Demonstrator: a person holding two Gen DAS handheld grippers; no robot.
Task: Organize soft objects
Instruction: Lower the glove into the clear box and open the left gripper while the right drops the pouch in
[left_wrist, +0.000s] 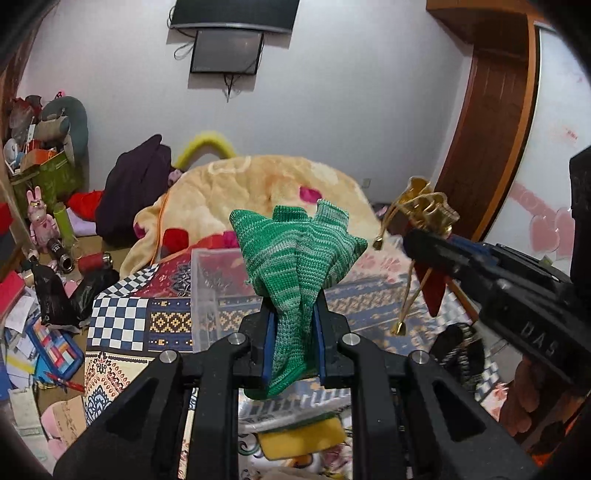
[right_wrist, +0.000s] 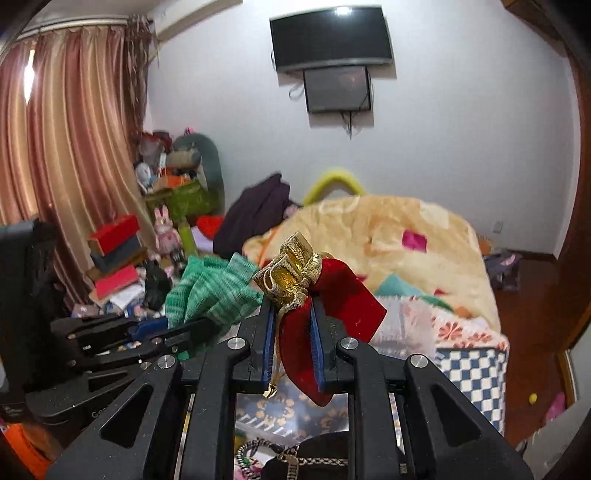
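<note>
Two claws pinching: left claw (left_wrist: 294, 332) holds green knit cloth (left_wrist: 295, 251) upright; right claw (right_wrist: 292, 343) holds red pouch (right_wrist: 332, 295), gold mouth up.

A green knitted cloth (left_wrist: 295, 254), striped in light and dark green, is held up in the air and not resting on anything. Its lower part is bunched narrow and pinched between two blue pads, while the upper part fans out wide into folds and points. From the right wrist camera the same cloth (right_wrist: 212, 291) shows at the left, crumpled. Just beside it is a red velvet pouch (right_wrist: 332, 306) with a gathered gold top and gold drawstring cords ending in small gold tips; it is also held up, tilted, its red body squeezed between blue pads and the cords hanging down
</note>
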